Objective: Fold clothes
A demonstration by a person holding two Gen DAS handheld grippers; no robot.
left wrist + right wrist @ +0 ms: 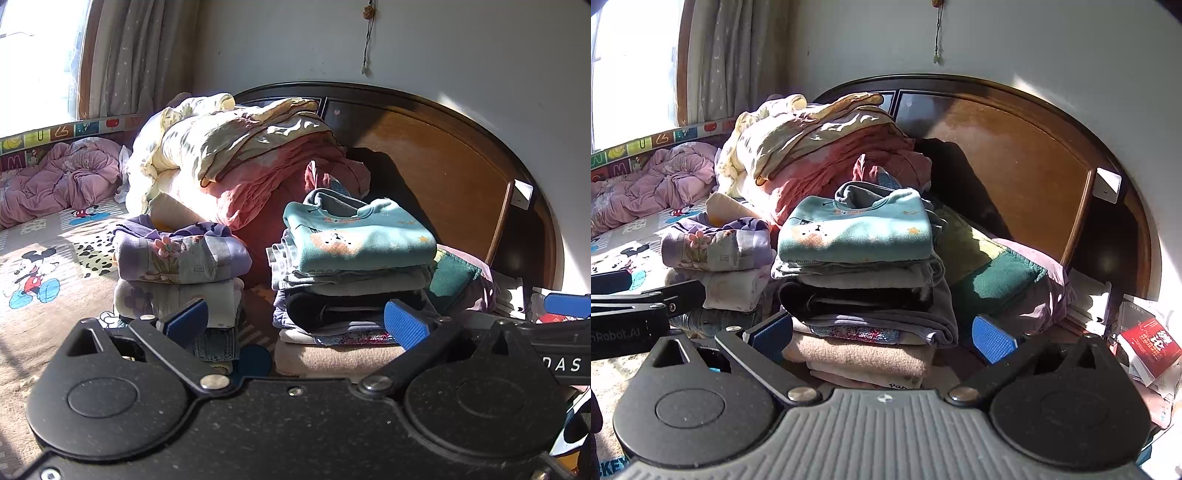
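Two stacks of folded clothes stand on the bed. The taller stack is topped by a teal sweatshirt. The lower stack is topped by a purple floral garment. My left gripper is open just in front of both stacks, holding nothing. My right gripper is open too, and the base of the taller stack, a brown folded piece, lies between its fingers without the pads pressing it. In the right wrist view my left gripper's black body shows at the left edge.
A big heap of yellow and pink bedding rises behind the stacks, against a curved wooden headboard. A crumpled purple blanket lies far left on the cartoon-print sheet. A green and purple cushion and books sit at the right.
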